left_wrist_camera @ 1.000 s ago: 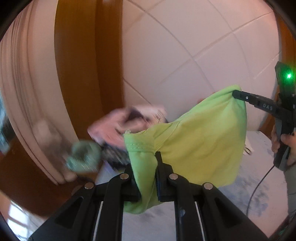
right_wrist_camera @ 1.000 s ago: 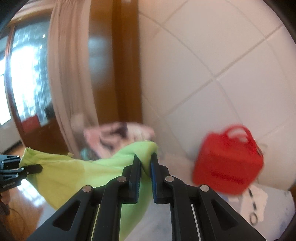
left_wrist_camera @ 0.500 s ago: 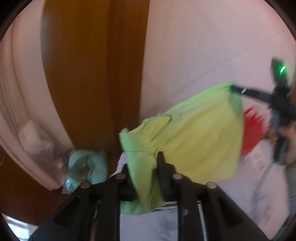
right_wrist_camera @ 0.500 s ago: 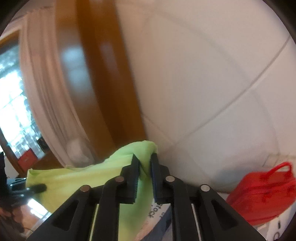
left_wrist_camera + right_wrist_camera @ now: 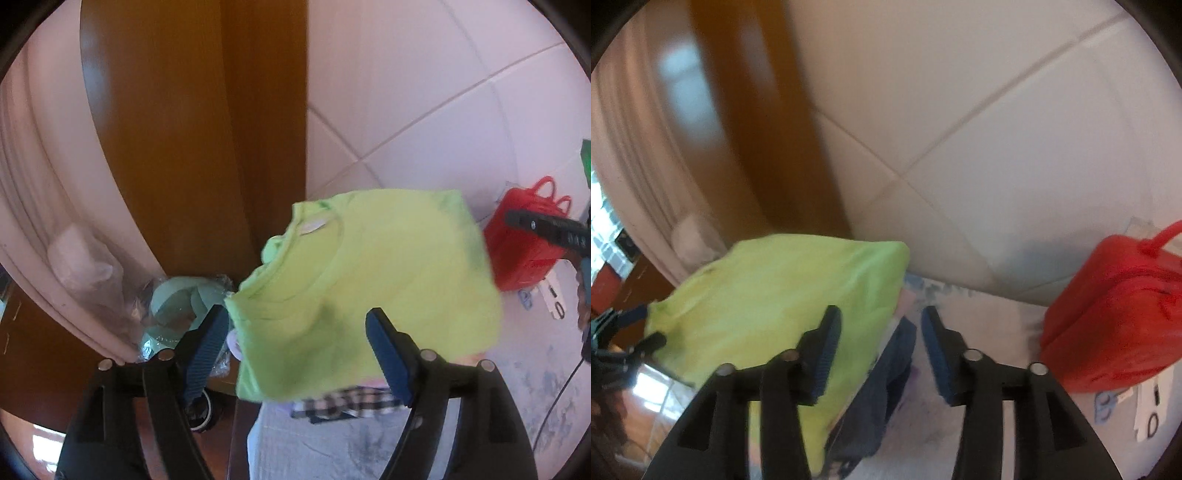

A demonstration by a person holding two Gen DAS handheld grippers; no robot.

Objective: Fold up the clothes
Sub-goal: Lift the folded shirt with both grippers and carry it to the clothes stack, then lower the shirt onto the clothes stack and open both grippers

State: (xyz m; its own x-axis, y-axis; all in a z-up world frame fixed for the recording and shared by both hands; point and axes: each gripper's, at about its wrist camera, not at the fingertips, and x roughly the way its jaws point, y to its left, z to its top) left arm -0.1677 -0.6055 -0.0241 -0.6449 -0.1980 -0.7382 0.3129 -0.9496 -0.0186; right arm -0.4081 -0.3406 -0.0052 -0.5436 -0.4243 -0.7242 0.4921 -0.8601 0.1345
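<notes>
Left gripper [image 5: 297, 328]: jaws spread wide, holding nothing. Just ahead of it, the folded lime-green shirt [image 5: 373, 269] lies on top of a stack of clothes [image 5: 347, 402] at the edge of the grey-covered table [image 5: 369, 450], judged set down there as the finished fold. Right gripper [image 5: 881, 334]: likewise parted and empty, the shirt's corner beside its left finger. Red bag [image 5: 1115, 317] stands well apart against the tiled wall.

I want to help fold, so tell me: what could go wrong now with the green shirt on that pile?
The green shirt lies on the pile of other clothes, near the table's edge; it might slide off. Both grippers, left and right, are open close to it, so a finger could snag the cloth. It looks rumpled, so the fold may loosen.
</notes>
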